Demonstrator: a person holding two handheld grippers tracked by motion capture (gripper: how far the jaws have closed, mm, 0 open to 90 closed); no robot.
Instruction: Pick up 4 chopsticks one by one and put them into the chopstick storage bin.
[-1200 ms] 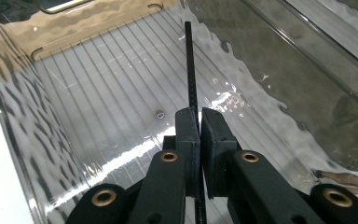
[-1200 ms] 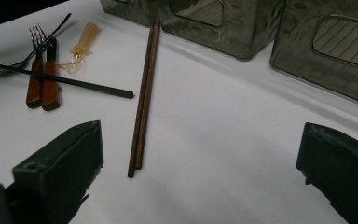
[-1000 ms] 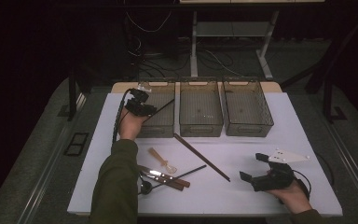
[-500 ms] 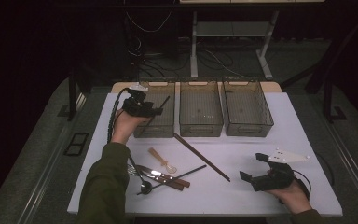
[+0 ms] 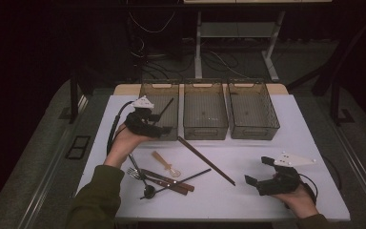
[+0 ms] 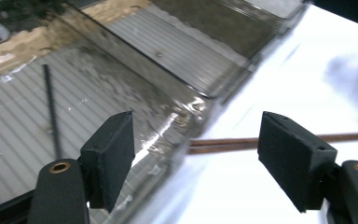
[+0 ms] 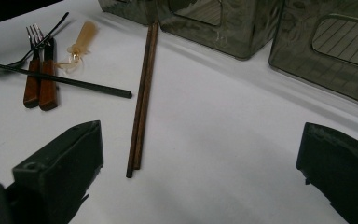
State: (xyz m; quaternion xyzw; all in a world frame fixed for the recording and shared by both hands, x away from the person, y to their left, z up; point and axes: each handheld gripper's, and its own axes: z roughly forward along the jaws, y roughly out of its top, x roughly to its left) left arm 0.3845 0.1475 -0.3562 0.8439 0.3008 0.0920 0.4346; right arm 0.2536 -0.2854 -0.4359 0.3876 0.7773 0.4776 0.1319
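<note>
Left gripper (image 5: pixel 164 131) sits at the front wall of the left bin (image 5: pixel 147 88), at the table's (image 5: pixel 267 157) far-left part; its jaws have just been opening and stand apart with nothing between the pads. In the left gripper view the pads straddle the bin's front corner, clear of it. A black chopstick (image 6: pixel 51 107) lies inside the left bin, leaning up its wall, just beyond and to the far side of the left gripper (image 6: pixel 196 149); in the high view its upper end sticks up above the bin near the gripper. Brown chopstick pair (image 5: pixel 205 160) lies diagonally mid-table, from the left bin's front toward the near edge, between the two grippers. Right gripper (image 5: pixel 257 172) rests near the table's near-right corner, jaws wide apart and empty, pointing toward the brown pair, which in the right gripper view lies just ahead between its jaws, not touched. Near the near-left edge: second black chopstick (image 5: pixel 181 181), fork (image 5: pixel 134 172), wooden-handled knife (image 5: pixel 169 181), small wooden spoon (image 5: pixel 164 163). Middle bin (image 5: pixel 205 126) and right bin (image 5: pixel 252 129) stand along the far edge.
</note>
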